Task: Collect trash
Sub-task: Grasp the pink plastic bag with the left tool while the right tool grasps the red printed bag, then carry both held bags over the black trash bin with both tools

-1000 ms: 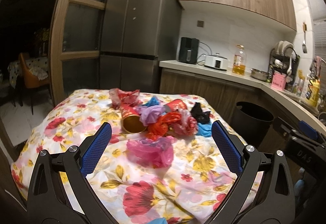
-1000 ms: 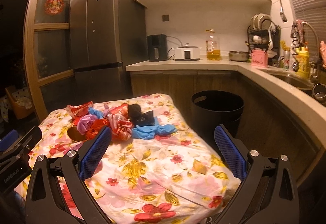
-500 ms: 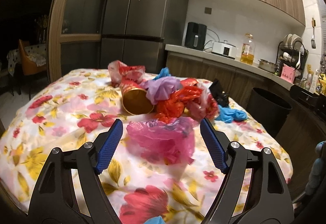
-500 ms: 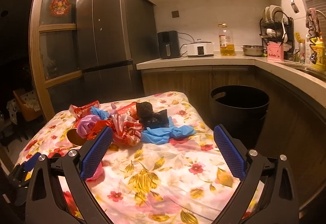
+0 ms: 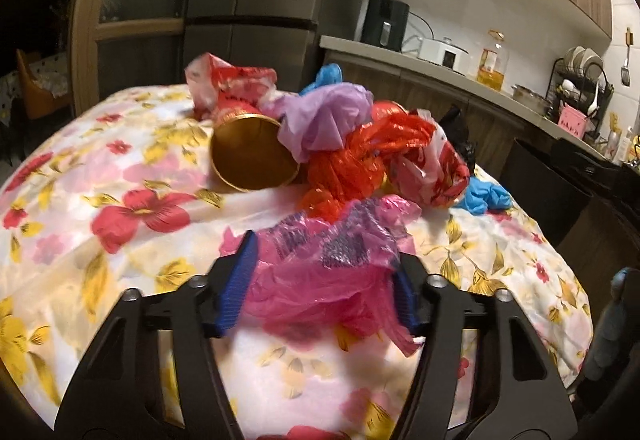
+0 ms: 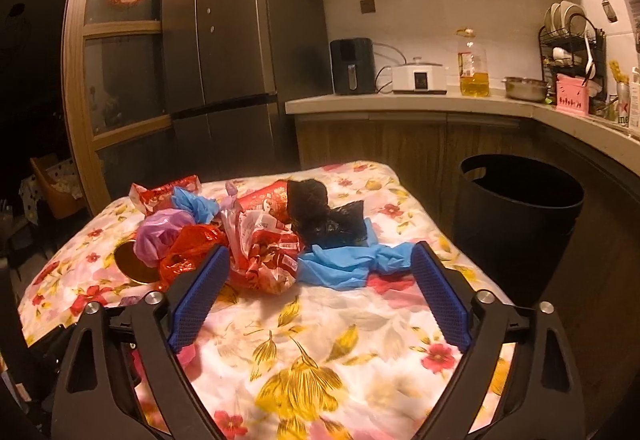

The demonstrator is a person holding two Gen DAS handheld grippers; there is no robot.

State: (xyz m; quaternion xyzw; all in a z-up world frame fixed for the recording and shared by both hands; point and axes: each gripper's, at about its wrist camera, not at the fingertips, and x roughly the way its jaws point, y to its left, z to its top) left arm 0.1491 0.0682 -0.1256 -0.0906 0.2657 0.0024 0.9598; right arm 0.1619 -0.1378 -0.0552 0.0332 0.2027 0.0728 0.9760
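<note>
A heap of trash lies on the floral tablecloth (image 5: 100,240): a gold-lined paper cup (image 5: 254,155) on its side, a purple bag (image 5: 324,123), a red bag (image 5: 360,163), a black bag (image 6: 320,211) and a blue glove (image 6: 352,264). A crumpled pink plastic bag (image 5: 332,272) lies nearest. My left gripper (image 5: 324,252) is closing around it, with the bag between the blue pads and brushing both. My right gripper (image 6: 320,252) stands wide, its jaws closing, with the blue glove and a red-and-white wrapper (image 6: 264,252) just ahead between the fingertips, apart from the pads.
A black trash bin (image 6: 520,207) stands on the floor to the right of the table, below the kitchen counter (image 6: 440,101). A tall fridge (image 6: 240,39) stands behind the table. The cloth near the front edge is bare.
Both grippers have moved forward and down toward the heap. The left jaws have narrowed around the pink bag. The right jaws have narrowed slightly near the blue glove.
</note>
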